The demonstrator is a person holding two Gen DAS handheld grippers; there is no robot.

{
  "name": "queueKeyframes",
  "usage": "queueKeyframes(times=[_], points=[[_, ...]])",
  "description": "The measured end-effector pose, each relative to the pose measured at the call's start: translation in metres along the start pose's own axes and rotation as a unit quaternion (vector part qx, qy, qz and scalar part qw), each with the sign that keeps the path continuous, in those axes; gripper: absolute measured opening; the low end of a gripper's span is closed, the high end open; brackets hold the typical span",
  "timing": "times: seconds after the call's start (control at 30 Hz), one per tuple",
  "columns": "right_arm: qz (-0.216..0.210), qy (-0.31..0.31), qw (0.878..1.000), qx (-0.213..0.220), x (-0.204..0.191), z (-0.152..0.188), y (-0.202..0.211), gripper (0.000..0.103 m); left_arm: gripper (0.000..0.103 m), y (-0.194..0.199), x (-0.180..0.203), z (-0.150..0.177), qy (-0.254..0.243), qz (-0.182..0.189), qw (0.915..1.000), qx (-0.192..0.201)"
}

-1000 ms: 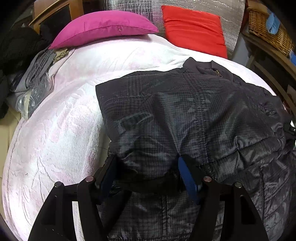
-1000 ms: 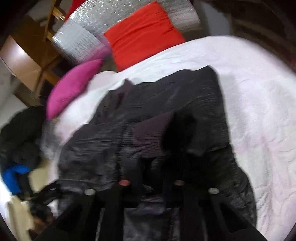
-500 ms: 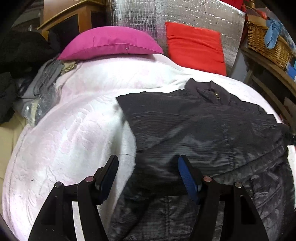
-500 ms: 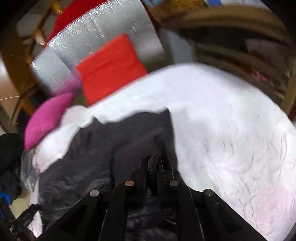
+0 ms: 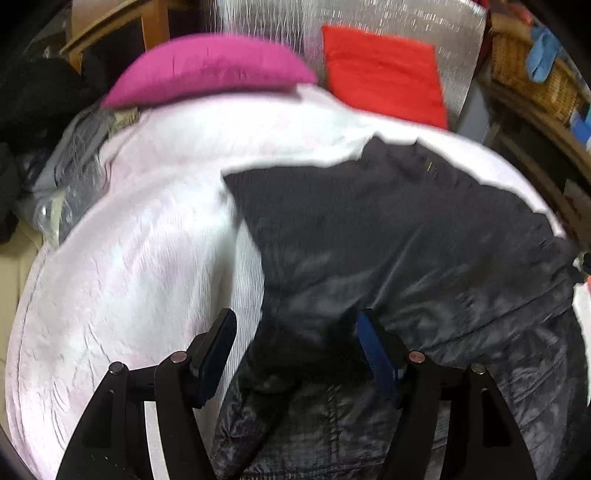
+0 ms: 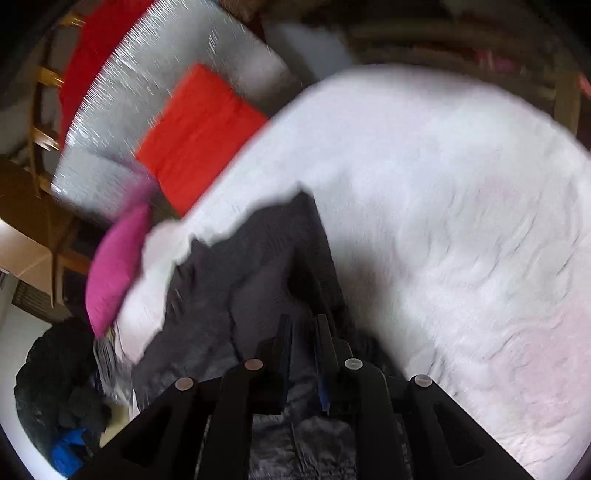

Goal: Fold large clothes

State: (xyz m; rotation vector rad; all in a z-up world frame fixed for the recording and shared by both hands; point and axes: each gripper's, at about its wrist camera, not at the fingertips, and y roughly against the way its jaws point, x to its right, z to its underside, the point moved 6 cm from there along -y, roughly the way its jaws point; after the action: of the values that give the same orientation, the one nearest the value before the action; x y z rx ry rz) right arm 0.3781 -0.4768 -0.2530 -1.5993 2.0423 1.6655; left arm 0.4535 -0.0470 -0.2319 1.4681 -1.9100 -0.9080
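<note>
A dark grey quilted jacket [image 5: 406, 236] lies spread on a white-pink bedspread [image 5: 140, 258]. My left gripper [image 5: 295, 332] hovers over the jacket's near edge with its jaws wide open. The blue pad [image 5: 373, 354] sits against the fabric, while the left finger [image 5: 218, 350] stands free over the bedspread. In the right wrist view the jacket [image 6: 207, 306] runs up into my right gripper [image 6: 303, 321]. Its jaws are narrow and opening, with a raised ridge of dark fabric still caught between them. The picture is blurred.
A pink pillow [image 5: 207, 70] and a red cushion [image 5: 384, 74] lean on a silver padded headboard [image 5: 388, 18]. Grey clothes [image 5: 70, 166] lie piled at the bed's left edge. A wicker basket [image 5: 532, 74] stands at the right. Bare bedspread [image 6: 461, 221] lies right of the jacket.
The jacket bulge that filled my left jaws has flattened and slid right, leaving the left finger bare. My right gripper swung sideways and rolled, dragging the sleeve across the jacket.
</note>
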Motion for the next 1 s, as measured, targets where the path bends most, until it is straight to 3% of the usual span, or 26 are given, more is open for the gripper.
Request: queueKeyframes(times=[0.03,0.07,0.13,0.17,0.23,0.27,0.4,0.5,0.63,0.8,0.87,1.0], points=[[-0.003,0.011,1.0,0.019,-0.006,-0.003,0.005,0.028,0.07,0.005,0.001,-0.005,-0.001,0.004,0.9999,0.011],[-0.007,0.027,0.999,0.038,-0.014,-0.005,0.011,0.055,0.07,0.011,0.002,-0.01,-0.001,0.009,0.9997,0.024],[-0.018,0.052,0.997,0.056,-0.03,-0.004,0.014,0.091,0.07,0.017,0.004,-0.018,0.002,0.013,0.9988,0.047],[-0.028,0.07,0.994,0.077,-0.04,-0.002,0.016,0.09,0.07,0.016,0.004,-0.021,0.002,0.009,0.9985,0.053],[-0.025,0.1,0.992,0.078,-0.054,-0.001,0.008,0.086,0.07,0.004,0.005,-0.022,0.003,-0.002,0.999,0.044],[-0.023,0.104,0.992,0.069,-0.058,0.001,-0.001,0.072,0.07,-0.005,0.006,-0.02,0.005,-0.002,0.9995,0.03],[-0.001,0.134,0.991,0.023,-0.061,0.016,-0.038,0.04,0.07,-0.04,0.01,-0.004,0.001,-0.012,0.9996,-0.027],[0.052,0.156,0.986,-0.025,-0.046,0.027,-0.07,0.038,0.072,-0.051,0.011,0.003,0.004,-0.009,0.9992,-0.04],[0.052,0.148,0.987,-0.037,-0.045,0.027,-0.068,0.038,0.072,-0.046,0.016,0.004,-0.022,-0.03,0.9985,-0.041],[-0.02,0.166,0.986,-0.019,-0.077,0.033,-0.043,0.044,0.072,-0.039,0.027,0.006,-0.053,-0.061,0.9964,-0.027],[-0.03,0.195,0.98,-0.032,-0.093,0.046,-0.049,0.051,0.072,-0.041,0.03,0.007,-0.07,-0.076,0.9945,-0.02],[0.025,0.267,0.96,-0.085,-0.098,0.079,-0.088,0.051,0.072,-0.043,0.033,0.007,-0.083,-0.086,0.9927,-0.013]])
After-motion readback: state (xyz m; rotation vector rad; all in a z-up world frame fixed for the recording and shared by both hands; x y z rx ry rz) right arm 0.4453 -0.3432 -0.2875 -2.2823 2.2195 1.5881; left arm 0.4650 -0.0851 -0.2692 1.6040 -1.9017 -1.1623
